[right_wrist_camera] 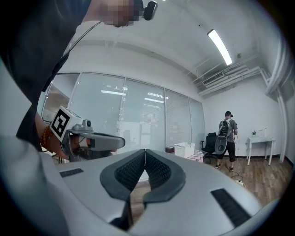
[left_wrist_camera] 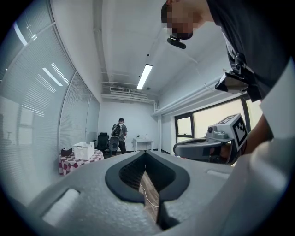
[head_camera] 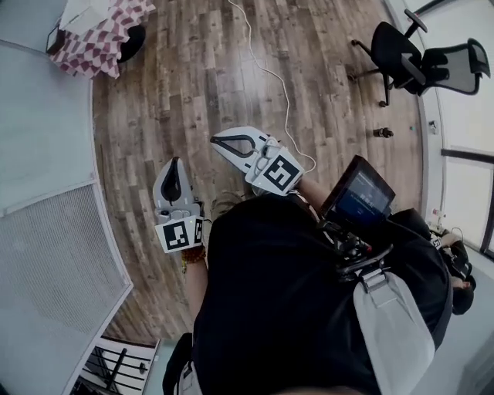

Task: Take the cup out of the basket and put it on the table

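head view: left gripper [head_camera: 175, 163] and right gripper [head_camera: 218, 140] over the floor [head_camera: 193, 77], well apart from the basket [head_camera: 83, 14] on the checked table [head_camera: 100, 50]. left gripper view: jaws together, empty. right gripper view: jaws together, empty; cup too small to tell.

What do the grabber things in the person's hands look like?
The left gripper and the right gripper are light grey plastic shells with black ribbed pads. Each carries a white cube with black square markers. The person wears a black shirt and a beaded bracelet on the left wrist.
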### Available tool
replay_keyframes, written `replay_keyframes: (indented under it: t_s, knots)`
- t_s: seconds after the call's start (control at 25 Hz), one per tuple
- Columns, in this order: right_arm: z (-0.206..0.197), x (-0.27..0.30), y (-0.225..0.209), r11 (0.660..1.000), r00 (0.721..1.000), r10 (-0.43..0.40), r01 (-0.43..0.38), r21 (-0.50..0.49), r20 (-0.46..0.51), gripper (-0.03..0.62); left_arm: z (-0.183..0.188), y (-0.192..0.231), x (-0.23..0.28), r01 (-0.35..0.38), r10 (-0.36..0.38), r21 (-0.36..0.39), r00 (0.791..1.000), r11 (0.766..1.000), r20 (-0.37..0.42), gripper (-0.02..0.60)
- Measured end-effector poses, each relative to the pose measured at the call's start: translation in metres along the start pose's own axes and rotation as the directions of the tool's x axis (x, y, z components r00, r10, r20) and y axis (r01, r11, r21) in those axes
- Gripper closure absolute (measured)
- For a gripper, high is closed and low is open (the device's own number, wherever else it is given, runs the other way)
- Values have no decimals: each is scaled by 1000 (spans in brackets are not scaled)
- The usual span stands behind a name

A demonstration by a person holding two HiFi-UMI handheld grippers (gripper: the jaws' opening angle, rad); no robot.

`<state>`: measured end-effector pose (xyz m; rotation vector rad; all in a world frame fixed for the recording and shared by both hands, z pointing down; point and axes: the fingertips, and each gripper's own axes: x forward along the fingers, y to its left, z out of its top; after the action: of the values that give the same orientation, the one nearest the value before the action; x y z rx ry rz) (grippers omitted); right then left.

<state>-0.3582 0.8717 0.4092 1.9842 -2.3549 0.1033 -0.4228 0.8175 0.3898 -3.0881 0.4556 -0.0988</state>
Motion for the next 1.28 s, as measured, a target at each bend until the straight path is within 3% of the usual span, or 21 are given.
replay_keyframes:
  t_s: [0.2,0.4,0.72,0.92,1.04,1.16,1.28]
  knots:
    - [2,31,-42,1000,1000,15,-15,-16,16,583,-9,10,40,33,-34,-24,999,999,-37,575]
    - [9,102,-88,1000,1000,6,-6,-26,-13,583,-18,72,98,52,-55,-50,997,997,-57,575]
    - [37,119,-109,997,999,-30,33,-72,44,583,-8,74,125,125,-125,-10,992,992,-26,575]
    - [65,257,-141,995,999,-19,23,-98,32,583,11,204,180,160,-159,12,987,987,-3,575]
    - [72,287,-153,991,998,-17,25,-129,58,583,20,233,196,173,-173,14,985,985,11,575]
    - [78,313,-172,995,994,-63,70,-75,91,583,23,264,212,177,-178,18,984,984,17,575]
    - [75,347,-177,996,996,-55,60,-65,67,583,21,302,217,152,-152,2,988,988,20,575]
